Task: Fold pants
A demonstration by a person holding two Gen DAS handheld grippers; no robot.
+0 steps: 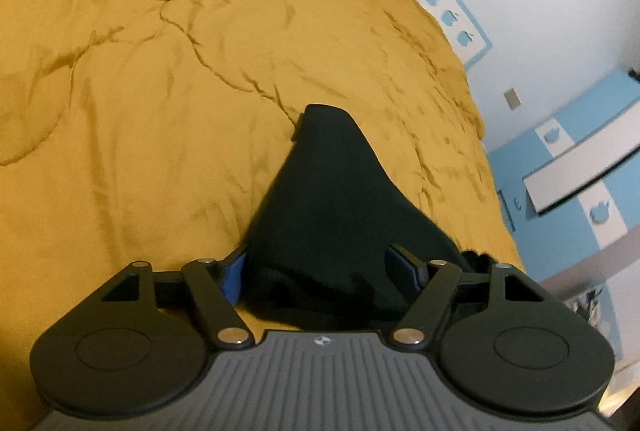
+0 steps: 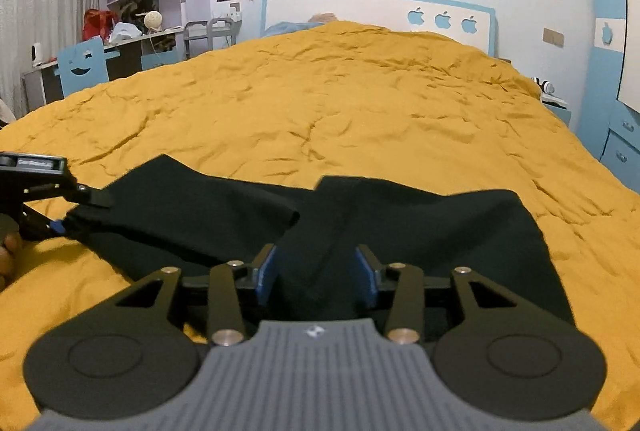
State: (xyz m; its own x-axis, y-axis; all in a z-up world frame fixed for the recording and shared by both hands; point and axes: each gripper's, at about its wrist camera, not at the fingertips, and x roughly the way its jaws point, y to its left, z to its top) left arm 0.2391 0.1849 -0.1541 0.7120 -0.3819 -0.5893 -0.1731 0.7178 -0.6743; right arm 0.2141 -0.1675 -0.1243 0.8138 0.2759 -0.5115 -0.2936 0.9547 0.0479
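Note:
The black pants (image 2: 420,231) lie bunched on the yellow bedspread (image 2: 340,103) near its front edge. My right gripper (image 2: 316,271) has its blue pads on either side of a raised fold of the pants. My left gripper (image 1: 326,271) has a thick bunch of the black pants (image 1: 328,199) between its fingers, and the cloth rises to a peak ahead of it. The left gripper also shows in the right wrist view (image 2: 76,211), at the left end of the pants, closed on the cloth.
The yellow bedspread (image 1: 160,71) covers the whole bed. A white and blue headboard (image 2: 376,11) stands at the far end. A desk, a blue chair (image 2: 82,67) and shelves are to the left, blue drawers (image 2: 624,143) to the right.

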